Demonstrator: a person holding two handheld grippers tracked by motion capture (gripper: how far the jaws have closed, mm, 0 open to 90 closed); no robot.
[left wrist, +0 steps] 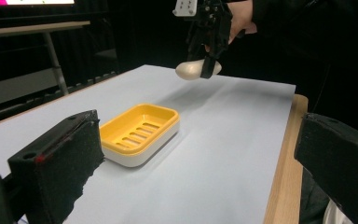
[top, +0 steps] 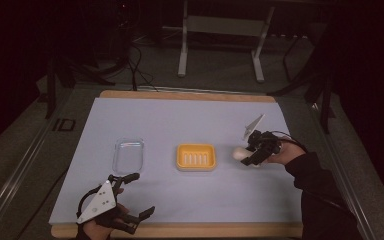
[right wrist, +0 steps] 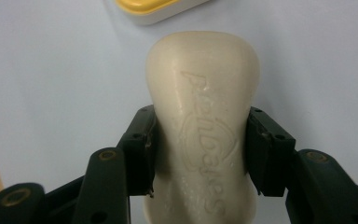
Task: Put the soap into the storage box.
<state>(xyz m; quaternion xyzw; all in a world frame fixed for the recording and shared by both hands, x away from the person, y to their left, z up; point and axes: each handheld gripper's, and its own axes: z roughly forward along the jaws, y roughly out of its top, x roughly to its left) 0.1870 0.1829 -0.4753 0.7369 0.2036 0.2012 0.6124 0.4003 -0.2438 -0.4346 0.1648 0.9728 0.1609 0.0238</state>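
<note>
At about three o'clock on the bench (top: pixel 190 125), my right gripper (top: pixel 246 156) is clamped on a pale bar of soap (right wrist: pixel 200 116), both jaws pressing its sides and holding it clear of the surface. The yellow soap dish (top: pixel 196 156) sits just beside it toward nine o'clock, empty. My left gripper (top: pixel 139 196) rests at seven o'clock with its jaws spread wide, holding nothing, near a clear lid (top: pixel 128 155). I judge I am carrying the soap; next I must centre it above the dish and lower it gently.
</note>
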